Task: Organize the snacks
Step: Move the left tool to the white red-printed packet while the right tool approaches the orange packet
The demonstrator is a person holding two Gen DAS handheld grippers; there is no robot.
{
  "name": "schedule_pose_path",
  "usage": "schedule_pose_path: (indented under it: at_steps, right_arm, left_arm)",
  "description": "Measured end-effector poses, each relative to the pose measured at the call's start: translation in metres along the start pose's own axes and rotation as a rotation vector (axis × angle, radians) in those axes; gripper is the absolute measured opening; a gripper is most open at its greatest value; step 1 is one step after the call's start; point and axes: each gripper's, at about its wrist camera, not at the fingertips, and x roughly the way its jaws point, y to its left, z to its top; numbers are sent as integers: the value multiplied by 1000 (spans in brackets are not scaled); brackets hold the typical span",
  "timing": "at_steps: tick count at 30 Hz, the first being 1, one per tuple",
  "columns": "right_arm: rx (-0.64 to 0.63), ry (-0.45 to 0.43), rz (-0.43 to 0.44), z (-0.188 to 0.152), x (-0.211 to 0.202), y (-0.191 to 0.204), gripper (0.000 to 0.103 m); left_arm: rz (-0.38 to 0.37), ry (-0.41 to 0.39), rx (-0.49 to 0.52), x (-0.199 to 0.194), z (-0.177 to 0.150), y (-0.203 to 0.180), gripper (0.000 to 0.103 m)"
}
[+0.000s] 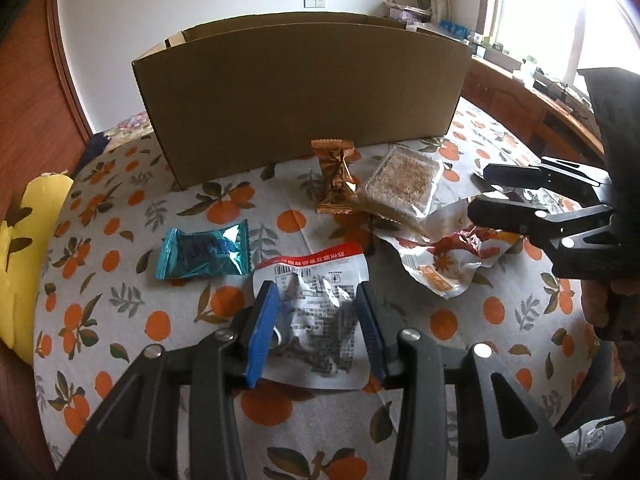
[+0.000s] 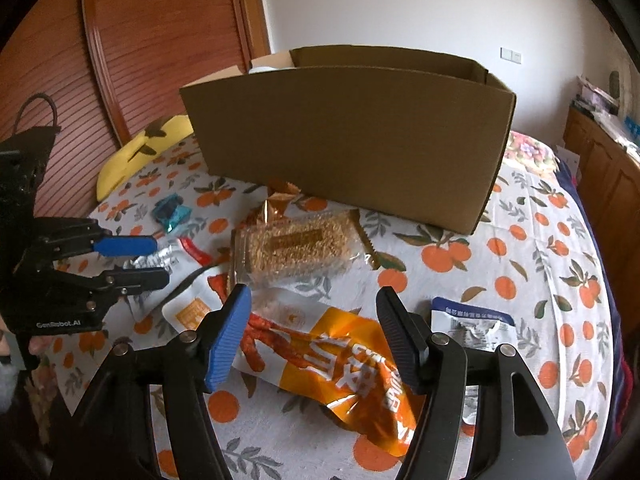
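On the orange-print tablecloth (image 1: 120, 264), both tongs gape over packets; the left tongs (image 2: 158, 260) read "GenRobot.AI".

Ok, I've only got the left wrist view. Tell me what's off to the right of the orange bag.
Observer: A blue-and-white packet lies just right of the orange bag.
Operator: Check the right fingers for me.
Observer: The right gripper is open, its fingers straddling that bag.
Operator: Now look into the box.
Observer: A white object shows inside the box, at its left end in the right wrist view; the rest of the inside is hidden.
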Motion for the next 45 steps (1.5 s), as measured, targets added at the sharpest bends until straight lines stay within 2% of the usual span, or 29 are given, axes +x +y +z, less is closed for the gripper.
schedule_pose_path:
  at_steps: [9, 11, 13, 17, 23, 25, 26, 28, 30, 41, 42, 43, 45]
  right_arm:
    - [-11, 25, 17, -5, 9, 1, 67]
    - [-8, 29, 19, -5, 10, 1, 68]
    - [-3, 31, 22, -5, 11, 0, 69]
    - [3, 31, 22, -6, 11, -1, 70]
    - [2, 31, 15, -5, 12, -1, 71]
    - [0, 30, 14, -5, 11, -1, 71]
    - [0, 30, 12, -5, 11, -1, 71]
    - [-2, 28, 9, -5, 11, -2, 71]
    - [-3, 27, 6, -5, 11, -1, 71]
    - [15, 31, 17, -5, 13, -5, 72]
    - [15, 31, 16, -6, 13, -5, 73]
    - [14, 30, 15, -6, 13, -4, 73]
    - [14, 30, 16, -5, 13, -5, 73]
  left_arm:
    - [41, -32, 36, 3, -4, -6, 45]
    - [45, -30, 41, 4, -4, -7, 52]
    - [58, -9, 47, 10, -6, -8, 65]
    - [92, -23, 70, 11, -10, -13, 65]
    - [84, -22, 46, 12, -11, -9, 69]
    - [85, -18, 17, 14, -11, -6, 73]
    - [57, -13, -25, 15, -12, 0, 73]
    - [33, -21, -52, 14, -12, 6, 73]
    - [56, -19, -26, 14, -13, 1, 74]
    - [53, -24, -37, 15, -14, 2, 73]
    - [54, -25, -36, 15, -14, 2, 72]
    - [54, -31, -35, 15, -14, 2, 62]
    - [56, -36, -35, 12, -16, 1, 60]
